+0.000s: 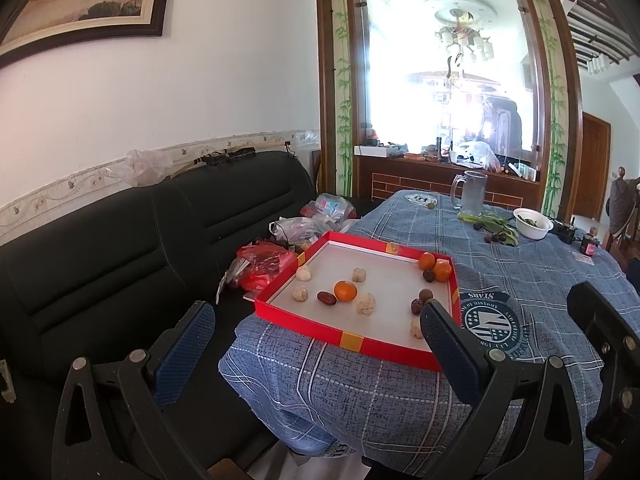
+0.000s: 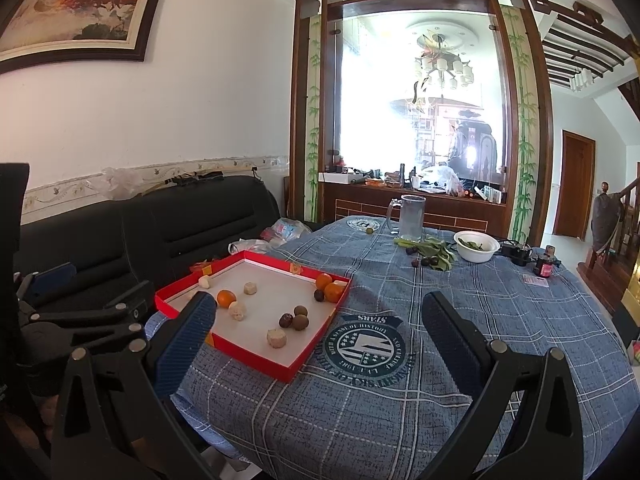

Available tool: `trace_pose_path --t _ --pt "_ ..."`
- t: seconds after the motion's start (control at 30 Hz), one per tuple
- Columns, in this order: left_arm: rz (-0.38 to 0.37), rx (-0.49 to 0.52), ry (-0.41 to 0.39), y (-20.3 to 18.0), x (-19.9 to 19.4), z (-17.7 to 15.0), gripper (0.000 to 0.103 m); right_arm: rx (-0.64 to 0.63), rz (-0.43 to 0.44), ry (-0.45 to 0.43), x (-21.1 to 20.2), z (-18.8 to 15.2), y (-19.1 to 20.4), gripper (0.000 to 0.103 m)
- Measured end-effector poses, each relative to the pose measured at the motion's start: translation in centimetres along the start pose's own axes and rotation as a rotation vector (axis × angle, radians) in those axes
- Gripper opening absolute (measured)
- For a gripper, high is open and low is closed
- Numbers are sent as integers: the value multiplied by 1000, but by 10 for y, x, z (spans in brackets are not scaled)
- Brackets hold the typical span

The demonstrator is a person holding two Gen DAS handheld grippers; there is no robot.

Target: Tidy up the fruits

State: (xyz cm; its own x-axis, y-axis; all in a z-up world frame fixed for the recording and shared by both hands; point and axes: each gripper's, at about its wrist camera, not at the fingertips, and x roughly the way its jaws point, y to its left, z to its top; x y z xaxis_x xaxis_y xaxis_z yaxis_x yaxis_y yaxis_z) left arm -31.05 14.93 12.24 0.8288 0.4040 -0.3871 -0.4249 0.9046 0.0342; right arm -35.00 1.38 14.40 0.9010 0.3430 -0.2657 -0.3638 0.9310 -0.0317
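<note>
I hold the left hand-held gripper (image 1: 316, 322) spread wide and empty, short of the red tray (image 1: 280, 292). The right hand-held gripper (image 2: 316, 320) is equally agape, holding nothing, just right of the tray. On the tray lie oranges (image 1: 345, 291), dark dates (image 1: 327, 298) and pale lumps (image 1: 365, 303). The tray sits on the cloth-covered surface (image 2: 480, 312).

White wall (image 2: 200, 100) with framed horse painting (image 2: 80, 8) above black sofa (image 1: 100, 248); wood-framed glass partition (image 2: 420, 100), strongly backlit, reflecting chandelier (image 2: 440, 64); table under blue plaid cloth (image 2: 460, 312); wooden door (image 2: 576, 184) at right.
</note>
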Motion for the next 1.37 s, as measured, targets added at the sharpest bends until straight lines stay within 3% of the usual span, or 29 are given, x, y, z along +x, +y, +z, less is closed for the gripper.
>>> trace_pose_path --t 0.4,0.93,1.37 --pt "-7 23 61 -12 33 5 103 26 40 36 43 14 -10 103" --pt "23 14 89 -20 84 44 103 54 41 97 112 34 -27 103" --pt "38 13 134 -29 117 55 103 66 59 126 155 47 -36 103"
